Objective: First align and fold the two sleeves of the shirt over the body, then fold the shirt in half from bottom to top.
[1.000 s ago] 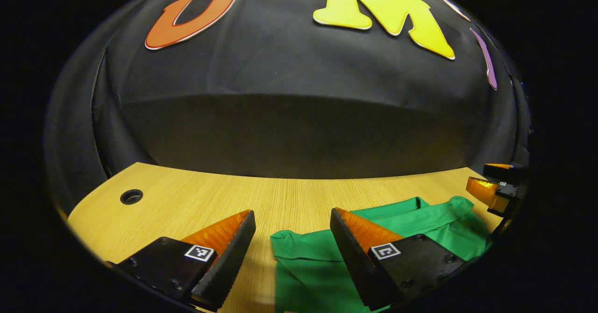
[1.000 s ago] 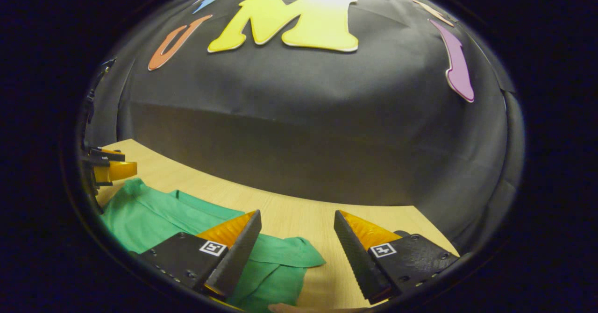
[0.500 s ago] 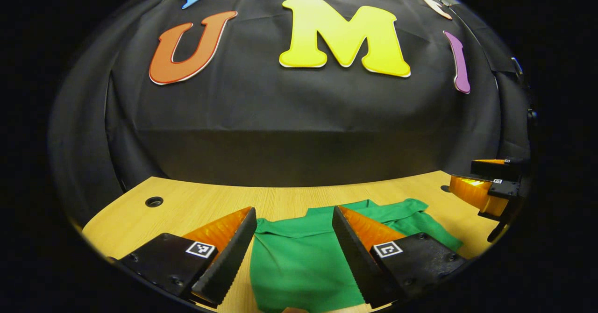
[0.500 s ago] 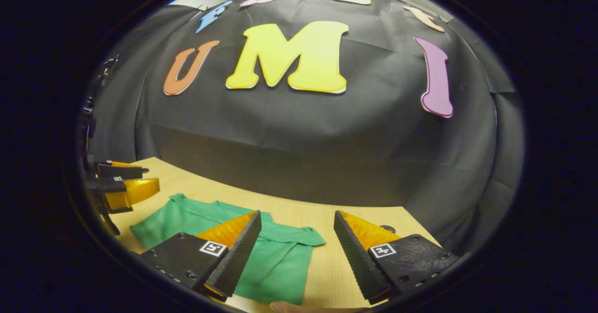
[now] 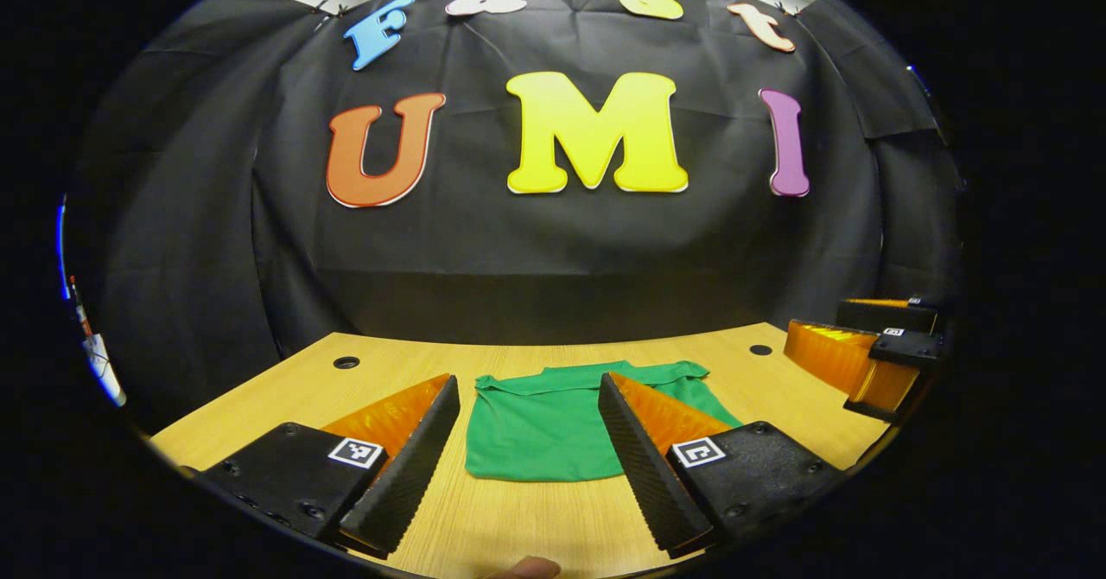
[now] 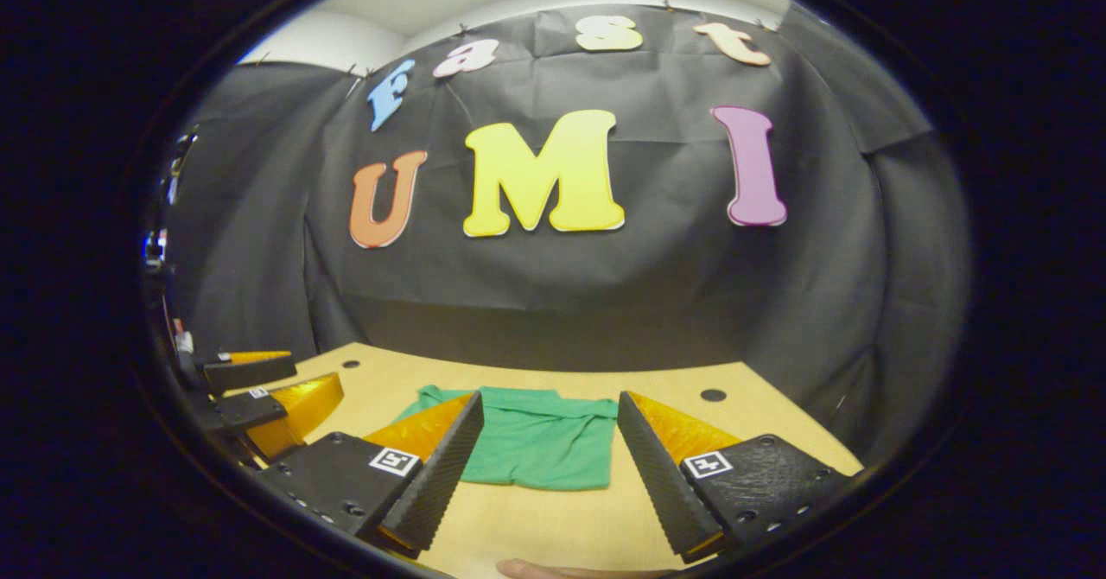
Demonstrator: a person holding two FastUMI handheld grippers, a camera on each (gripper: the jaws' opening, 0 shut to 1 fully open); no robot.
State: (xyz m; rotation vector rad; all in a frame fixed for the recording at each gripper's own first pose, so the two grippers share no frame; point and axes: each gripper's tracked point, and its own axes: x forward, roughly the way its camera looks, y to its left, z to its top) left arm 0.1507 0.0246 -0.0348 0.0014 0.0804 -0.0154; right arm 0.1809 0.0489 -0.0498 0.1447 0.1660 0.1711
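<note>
Lying folded flat on the pale wooden surface [image 5: 536, 527], the green fabric shirt [image 5: 540, 423] sits below two round cable holes [image 5: 346, 362]. Nearer than the shirt, left gripper [image 5: 527, 454] and right gripper [image 6: 544, 467] hover, fingers apart, empty.
</note>
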